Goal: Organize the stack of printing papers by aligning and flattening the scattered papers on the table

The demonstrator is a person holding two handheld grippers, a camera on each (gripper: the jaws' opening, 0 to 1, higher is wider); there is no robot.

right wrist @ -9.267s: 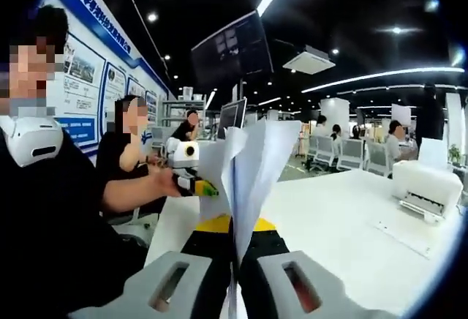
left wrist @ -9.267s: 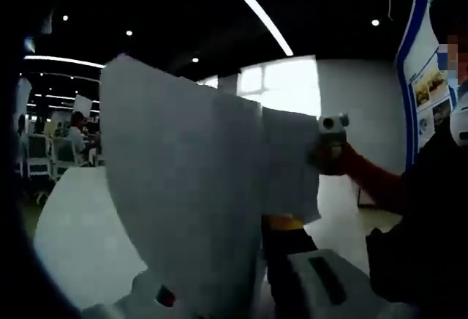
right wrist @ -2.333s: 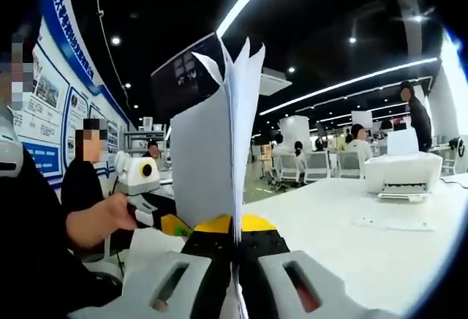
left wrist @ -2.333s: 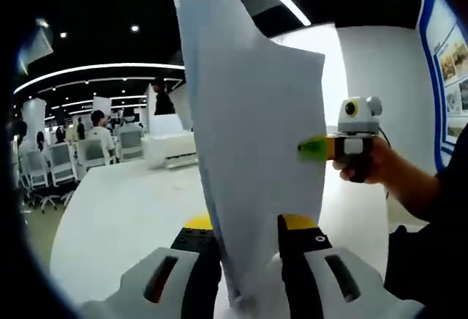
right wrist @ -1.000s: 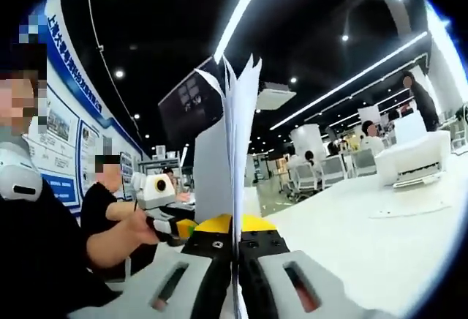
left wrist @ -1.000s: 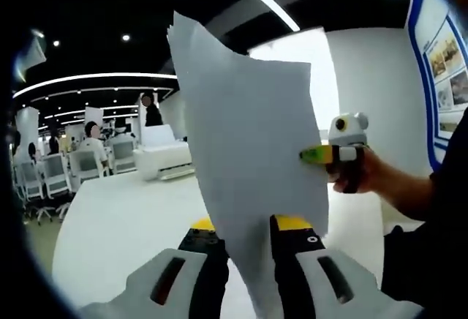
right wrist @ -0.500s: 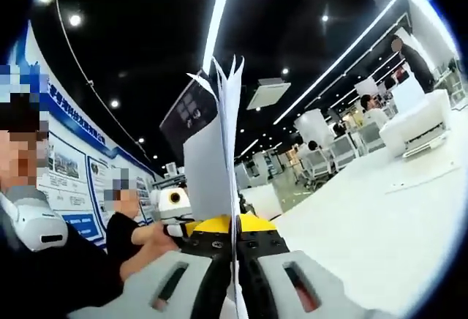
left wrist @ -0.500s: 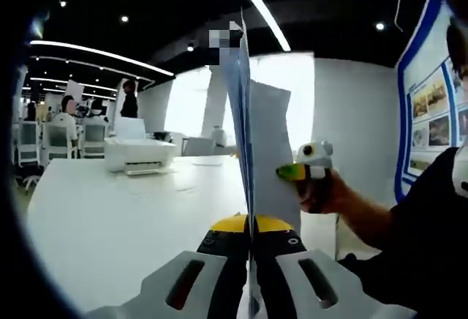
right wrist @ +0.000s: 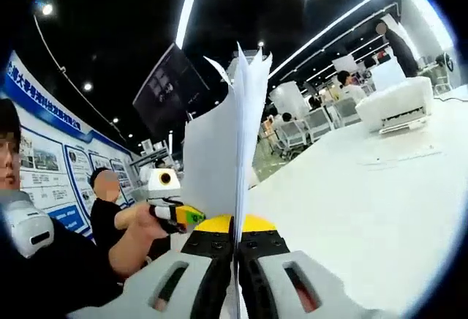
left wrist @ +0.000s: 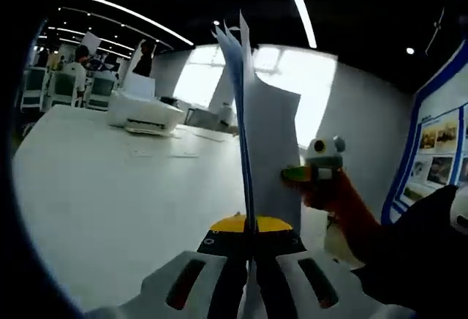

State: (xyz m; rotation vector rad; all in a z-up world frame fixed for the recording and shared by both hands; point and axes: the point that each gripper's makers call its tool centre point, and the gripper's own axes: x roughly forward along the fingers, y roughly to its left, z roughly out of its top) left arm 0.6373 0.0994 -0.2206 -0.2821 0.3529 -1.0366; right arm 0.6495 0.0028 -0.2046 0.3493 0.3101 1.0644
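Observation:
A stack of white printing papers [left wrist: 256, 129] stands on edge in the air above the white table [left wrist: 102, 187], seen nearly edge-on. My left gripper [left wrist: 249, 242] is shut on its lower edge. In the right gripper view the same stack of papers [right wrist: 230, 136] rises between the jaws of my right gripper [right wrist: 235, 240], which is shut on it. The right gripper [left wrist: 303, 175] also shows in the left gripper view, clamping the stack's far side, held by a hand. The left gripper [right wrist: 179, 215] appears in the right gripper view, at the stack's left side.
A white printer [left wrist: 142, 110] stands at the far end of the table, with loose sheets [left wrist: 172, 154] lying flat before it; printer [right wrist: 395, 103] and sheets [right wrist: 398, 156] show again. People sit on chairs [left wrist: 62, 85] beyond. A seated person [right wrist: 106, 209] is at the left, a poster wall [left wrist: 439, 151] nearby.
Both views have swung and tilted slightly; the stack stays clamped and upright. More of the table shows in the left gripper view, and the right gripper sits a little lower against the papers.

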